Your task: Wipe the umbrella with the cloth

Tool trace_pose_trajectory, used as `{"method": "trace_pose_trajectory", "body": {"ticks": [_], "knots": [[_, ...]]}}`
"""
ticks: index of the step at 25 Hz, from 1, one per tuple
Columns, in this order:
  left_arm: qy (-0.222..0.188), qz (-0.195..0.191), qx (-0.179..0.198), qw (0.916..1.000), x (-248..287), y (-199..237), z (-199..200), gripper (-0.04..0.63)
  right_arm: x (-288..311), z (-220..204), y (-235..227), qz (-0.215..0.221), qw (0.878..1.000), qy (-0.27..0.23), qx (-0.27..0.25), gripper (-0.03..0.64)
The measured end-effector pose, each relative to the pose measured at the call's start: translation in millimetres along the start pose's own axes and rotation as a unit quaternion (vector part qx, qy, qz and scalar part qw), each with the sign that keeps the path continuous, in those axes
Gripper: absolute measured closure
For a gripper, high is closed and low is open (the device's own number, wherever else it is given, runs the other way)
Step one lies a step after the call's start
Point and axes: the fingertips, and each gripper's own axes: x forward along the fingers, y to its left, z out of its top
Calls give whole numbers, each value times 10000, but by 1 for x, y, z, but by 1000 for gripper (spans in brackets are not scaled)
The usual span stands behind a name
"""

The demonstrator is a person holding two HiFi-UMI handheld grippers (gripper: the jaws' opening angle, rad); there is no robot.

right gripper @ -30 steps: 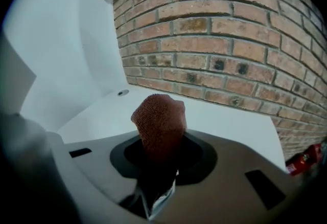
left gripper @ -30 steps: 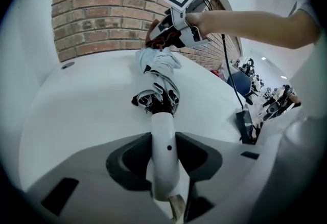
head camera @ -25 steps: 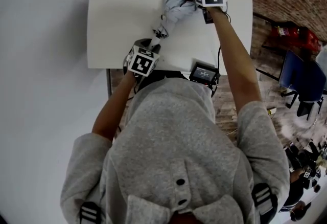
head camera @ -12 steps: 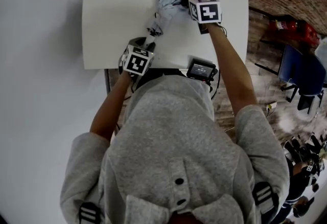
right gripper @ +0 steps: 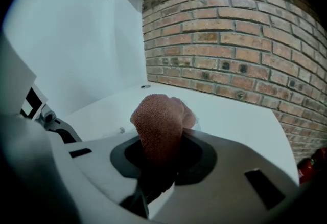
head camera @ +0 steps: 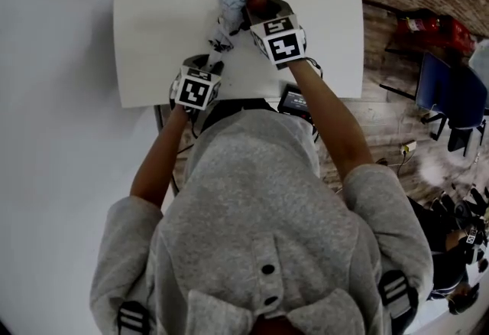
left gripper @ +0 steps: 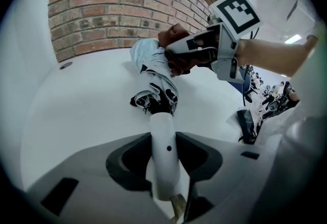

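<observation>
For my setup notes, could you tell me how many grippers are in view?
2. The left gripper is shut on the white handle of the umbrella, near the table's front edge. The right gripper holds the reddish cloth at the umbrella's folded far end. None seems hidden.

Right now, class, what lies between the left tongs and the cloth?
Only the folded umbrella, end to end; the left gripper view shows it.

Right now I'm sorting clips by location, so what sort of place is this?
Probably an indoor office or workshop-type room: a plain white table stands by a bare brick wall, and a blue chair sits on the wood-look floor nearby.
</observation>
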Motion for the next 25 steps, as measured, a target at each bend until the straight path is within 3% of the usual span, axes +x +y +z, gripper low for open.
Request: {"method": "trace_pose_trajectory", "body": {"ticks": [10,16,21,23,25], "knots": [[-44,-66,23,10000,3,1,-2,437,-8,-24,74,790,9968,57,141,517],[-96,-235,-106,9996,0,3,-5,438,-33,-35,108,2199,9743,351,333,517],[-138,-348,232,9990,-6,0,1,437,-72,-22,82,2007,9786,40,460,517],[-326,-336,376,9982,-14,1,8,434,-92,-13,66,1775,9819,-203,621,517],[-608,-330,290,9972,-26,7,16,434,-113,-5,51,1476,9854,-411,737,517]]}}
